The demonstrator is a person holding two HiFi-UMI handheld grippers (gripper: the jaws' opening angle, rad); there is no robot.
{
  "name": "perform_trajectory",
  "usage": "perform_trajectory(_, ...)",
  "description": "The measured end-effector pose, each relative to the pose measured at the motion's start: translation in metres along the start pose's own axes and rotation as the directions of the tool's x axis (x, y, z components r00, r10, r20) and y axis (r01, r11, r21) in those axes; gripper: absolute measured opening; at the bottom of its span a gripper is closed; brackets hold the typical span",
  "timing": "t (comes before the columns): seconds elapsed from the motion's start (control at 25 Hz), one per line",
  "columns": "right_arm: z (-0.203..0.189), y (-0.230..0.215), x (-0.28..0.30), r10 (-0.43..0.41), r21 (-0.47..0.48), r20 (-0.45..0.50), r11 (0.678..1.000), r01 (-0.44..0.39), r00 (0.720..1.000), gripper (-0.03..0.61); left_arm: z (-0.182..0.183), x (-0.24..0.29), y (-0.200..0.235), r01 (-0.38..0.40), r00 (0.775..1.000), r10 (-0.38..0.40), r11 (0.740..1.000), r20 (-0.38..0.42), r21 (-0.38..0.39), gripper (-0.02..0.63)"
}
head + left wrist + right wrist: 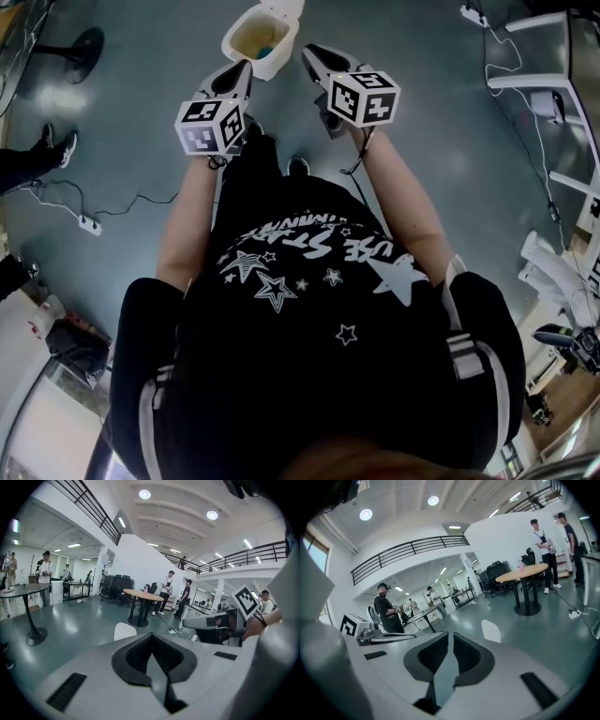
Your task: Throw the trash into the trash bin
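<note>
The grey floor [141,131] carries an open white trash bin [270,66]. Just short of its rim hover the left claw [244,67] and right claw [309,52], both pressed together and empty. A bluish scrap [266,48], likely the trash, lies inside the bin. A careless swing so near could tip the light-looking bin.

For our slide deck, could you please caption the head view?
Left gripper and right gripper, both shut and empty, point at the open white trash bin on the floor.
</note>
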State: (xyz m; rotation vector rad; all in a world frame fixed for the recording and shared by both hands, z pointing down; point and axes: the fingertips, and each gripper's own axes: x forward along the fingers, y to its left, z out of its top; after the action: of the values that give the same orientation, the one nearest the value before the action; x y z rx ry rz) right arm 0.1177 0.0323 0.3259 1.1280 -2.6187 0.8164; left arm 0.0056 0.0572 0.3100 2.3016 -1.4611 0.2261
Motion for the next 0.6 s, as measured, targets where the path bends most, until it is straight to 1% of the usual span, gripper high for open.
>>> perform_trajectory(0.32, -0.022, 0.021, -0.032, 0.044, -0.006, 0.015, 0.999, -0.044, 0.999, 0.043, -0.014, -0.031, -0.022, -0.012, 0.999, 0.013, 1.0, 0.032, -0.013, 0.011)
perform_trajectory(0.48, -0.029, 0.031, -0.033, 0.048, -0.043, -0.009, 0.998, -0.048, 0.999, 0.008, -0.019, -0.042, -0.022, -0.018, 0.999, 0.019, 0.999, 0.04, -0.034, 0.011)
perform_trajectory(0.6, -0.032, 0.037, -0.034, 0.044, -0.063, -0.026, 0.997, -0.045, 0.999, 0.008, -0.022, -0.048, -0.021, -0.026, 0.999, 0.028, 0.998, 0.042, -0.052, 0.011)
